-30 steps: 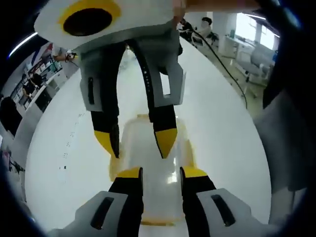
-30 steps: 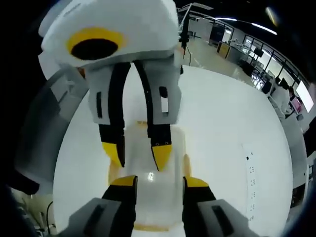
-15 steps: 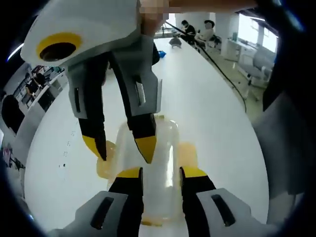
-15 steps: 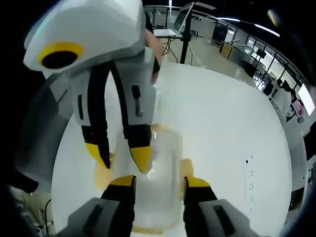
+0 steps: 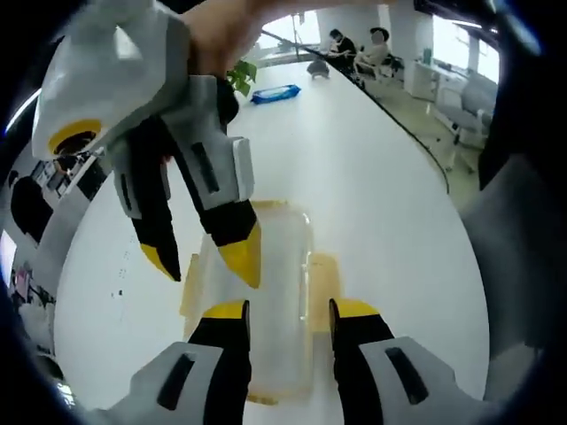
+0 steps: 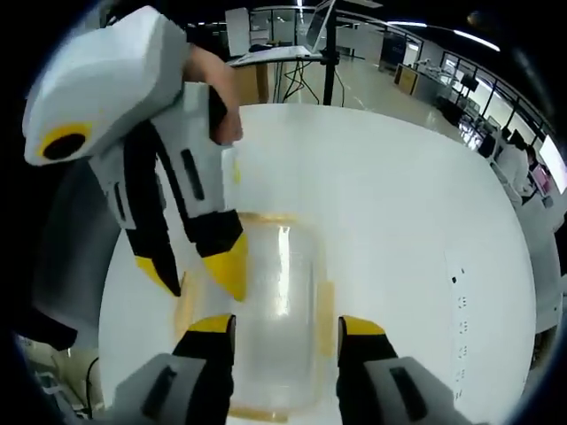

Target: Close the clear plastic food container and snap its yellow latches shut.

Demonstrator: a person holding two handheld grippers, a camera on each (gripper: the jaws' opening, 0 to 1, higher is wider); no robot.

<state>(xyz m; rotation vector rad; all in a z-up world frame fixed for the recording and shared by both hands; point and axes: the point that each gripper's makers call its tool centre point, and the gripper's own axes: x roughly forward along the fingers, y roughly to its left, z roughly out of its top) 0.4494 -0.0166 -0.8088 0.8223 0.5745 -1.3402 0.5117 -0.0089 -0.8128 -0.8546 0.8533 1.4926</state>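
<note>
The table (image 5: 372, 195) held the container (image 5: 266, 292), lid on, between both grippers. The left gripper (image 5: 288, 312) and right gripper (image 6: 285, 326) hovered above it, jaws spread, gripping nothing. Yellow latches (image 5: 322, 270) flanked it.

Over the past second both grippers rise away from the clear plastic food container (image 5: 266, 292) on the white table (image 5: 372, 195). In the left gripper view the right gripper (image 5: 202, 263) swings leftward off the lid; in the right gripper view the left gripper (image 6: 199, 273) likewise drifts left, exposing more of the container's yellow latches (image 6: 326, 305).
</note>
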